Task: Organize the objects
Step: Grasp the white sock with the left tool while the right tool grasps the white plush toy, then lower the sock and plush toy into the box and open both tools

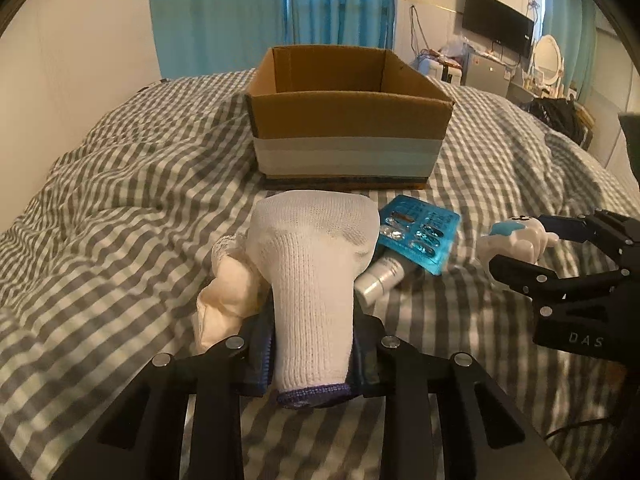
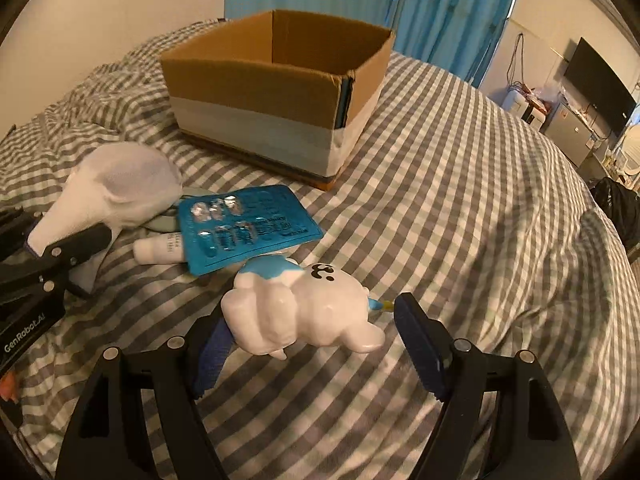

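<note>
Left wrist view: the left gripper is clamping the cuff end of a white knitted sock with a purple-edged opening, both blue pads pressed flat against the fabric. The sock's rounded end is pointing toward the box and appears to be lifted clear of the bedding, though the angle makes that uncertain. A crumpled cream-white cloth bundle is lying just beside it on the left.

Right wrist view: the right gripper is standing spread wide around a glossy white plastic animal figurine with a blue patch. The left pad is touching or nearly touching the toy, while the right pad is standing apart from it, so no grasp is made yet. The figurine is resting on the grey-and-white checked bedcover.

Between the two grippers, a blue foil blister pack of pills is lying partly over a small white tube, both on the cover.

Beyond them, the open brown cardboard box with pale tape bands is sitting upright on the bed. Its visible inner walls are showing nothing, but its floor is hidden.

Progress judgement: early. One item is gripped, one is being framed, and at least three are waiting outside the box.
</note>
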Motion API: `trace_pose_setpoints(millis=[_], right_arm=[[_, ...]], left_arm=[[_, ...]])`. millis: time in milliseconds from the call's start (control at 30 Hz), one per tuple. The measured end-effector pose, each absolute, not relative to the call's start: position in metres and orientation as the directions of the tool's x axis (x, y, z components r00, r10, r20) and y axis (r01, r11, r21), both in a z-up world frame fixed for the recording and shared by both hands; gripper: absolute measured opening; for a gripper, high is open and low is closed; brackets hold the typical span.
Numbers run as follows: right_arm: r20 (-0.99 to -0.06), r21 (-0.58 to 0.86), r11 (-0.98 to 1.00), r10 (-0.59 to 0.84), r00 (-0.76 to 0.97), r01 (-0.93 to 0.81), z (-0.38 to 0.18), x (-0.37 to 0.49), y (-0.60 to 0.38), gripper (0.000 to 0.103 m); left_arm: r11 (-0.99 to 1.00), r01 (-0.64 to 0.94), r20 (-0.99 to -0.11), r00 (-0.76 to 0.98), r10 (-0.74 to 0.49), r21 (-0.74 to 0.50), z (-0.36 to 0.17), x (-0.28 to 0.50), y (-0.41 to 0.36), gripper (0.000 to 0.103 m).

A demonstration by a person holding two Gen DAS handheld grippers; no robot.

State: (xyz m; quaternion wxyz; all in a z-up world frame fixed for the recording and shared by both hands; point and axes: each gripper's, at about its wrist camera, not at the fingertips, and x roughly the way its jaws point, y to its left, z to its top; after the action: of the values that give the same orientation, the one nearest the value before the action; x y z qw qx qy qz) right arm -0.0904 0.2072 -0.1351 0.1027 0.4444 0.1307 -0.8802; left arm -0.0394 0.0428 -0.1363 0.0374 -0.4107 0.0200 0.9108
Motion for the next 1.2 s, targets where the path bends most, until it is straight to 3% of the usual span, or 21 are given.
trace_pose_setpoints(millis=[367,733,1200], right_arm=[[-0.773,-0.078,-0.95,-0.134,-0.621,0.302,-0.095,-0.058,0.208,0.077],[-0.663,-0.059,-0.949,-0.195,-0.723,0.311,0.005,-0.054,0.209,0.077],[-0.582,-0.074,-0.933,-0.247,-0.775,0.353,0.063,-0.112,0.184,0.077]], left_arm=[[-0.993,-0.079,-0.697,-0.707,0.122,-0.093,-0.083,-0.02,0.02,0.03],[-0.97,-0.151,-0.63,-0.738,0.239,-0.191,0.001,-0.044,0.006,0.03],[-0.977,-0.171,-0.562,-0.799,0.213,-0.128,0.053,-0.124,0.02,0.03]])
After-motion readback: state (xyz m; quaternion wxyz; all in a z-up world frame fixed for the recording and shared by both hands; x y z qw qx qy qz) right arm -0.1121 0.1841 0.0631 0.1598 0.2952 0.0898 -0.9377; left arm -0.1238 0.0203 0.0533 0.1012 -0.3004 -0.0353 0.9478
